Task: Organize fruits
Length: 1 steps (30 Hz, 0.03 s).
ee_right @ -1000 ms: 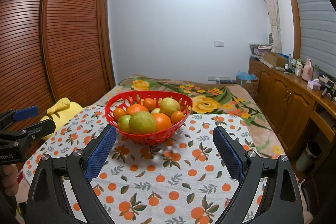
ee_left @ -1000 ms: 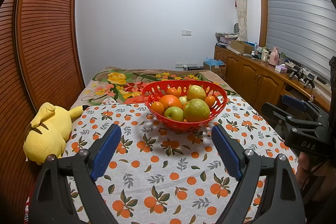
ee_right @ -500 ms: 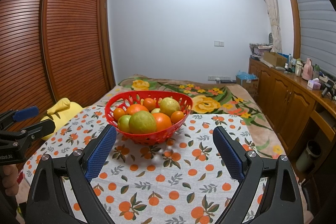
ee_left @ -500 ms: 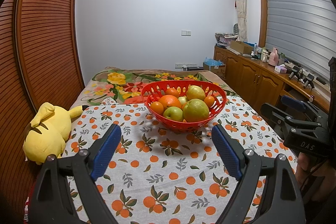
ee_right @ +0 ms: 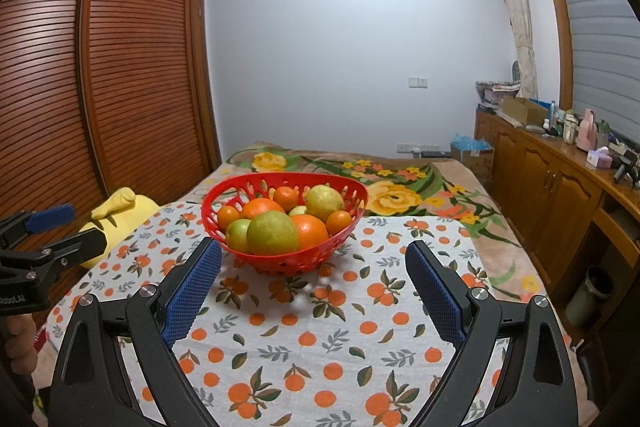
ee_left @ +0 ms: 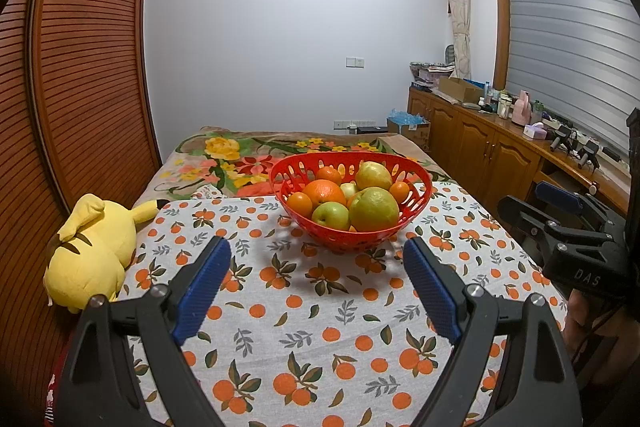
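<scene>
A red slotted basket (ee_left: pixel 416 203) stands on the orange-print cloth (ee_left: pixel 312 311), also in the right wrist view (ee_right: pixel 276 261). It holds several fruits: oranges (ee_left: pixel 324 191), a green apple (ee_left: pixel 330 215), a large yellow-green fruit (ee_left: pixel 374 209) and a pear (ee_left: pixel 373 175). My left gripper (ee_left: pixel 317 285) is open and empty, a short way in front of the basket. My right gripper (ee_right: pixel 313 285) is open and empty, also in front of the basket. Each gripper shows at the edge of the other's view.
A yellow plush toy (ee_left: pixel 90 251) lies at the cloth's left edge. A floral blanket (ee_left: pixel 248 159) lies behind the basket. A slatted wooden wardrobe (ee_right: pixel 100 87) stands on the left. Wooden cabinets (ee_right: pixel 552 187) with clutter run along the right, and a bin (ee_right: pixel 590 295) stands below them.
</scene>
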Tool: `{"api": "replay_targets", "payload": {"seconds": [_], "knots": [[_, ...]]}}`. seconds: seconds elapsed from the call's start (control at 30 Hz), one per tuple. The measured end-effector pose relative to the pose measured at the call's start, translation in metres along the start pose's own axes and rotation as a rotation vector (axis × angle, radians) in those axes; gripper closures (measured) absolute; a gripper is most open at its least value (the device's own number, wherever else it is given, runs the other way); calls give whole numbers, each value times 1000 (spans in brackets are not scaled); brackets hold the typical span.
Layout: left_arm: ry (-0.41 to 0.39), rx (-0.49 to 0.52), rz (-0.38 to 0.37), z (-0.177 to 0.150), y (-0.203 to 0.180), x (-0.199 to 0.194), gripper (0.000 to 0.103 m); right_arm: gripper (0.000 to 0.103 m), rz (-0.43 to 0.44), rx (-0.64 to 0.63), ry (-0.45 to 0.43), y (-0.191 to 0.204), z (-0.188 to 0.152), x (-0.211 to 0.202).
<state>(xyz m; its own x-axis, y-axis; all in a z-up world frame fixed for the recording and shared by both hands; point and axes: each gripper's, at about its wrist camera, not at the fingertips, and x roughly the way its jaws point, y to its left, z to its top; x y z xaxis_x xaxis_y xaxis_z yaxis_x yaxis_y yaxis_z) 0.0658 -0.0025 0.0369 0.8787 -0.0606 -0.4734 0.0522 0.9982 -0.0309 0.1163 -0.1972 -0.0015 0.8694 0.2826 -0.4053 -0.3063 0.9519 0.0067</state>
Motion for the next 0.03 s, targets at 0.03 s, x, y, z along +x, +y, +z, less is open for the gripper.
{"api": "replay_targets", "payload": {"seconds": [0.03], "knots": [[0, 0, 0, 0, 0, 0, 14, 8, 1, 1, 1, 0, 0, 0]]}}
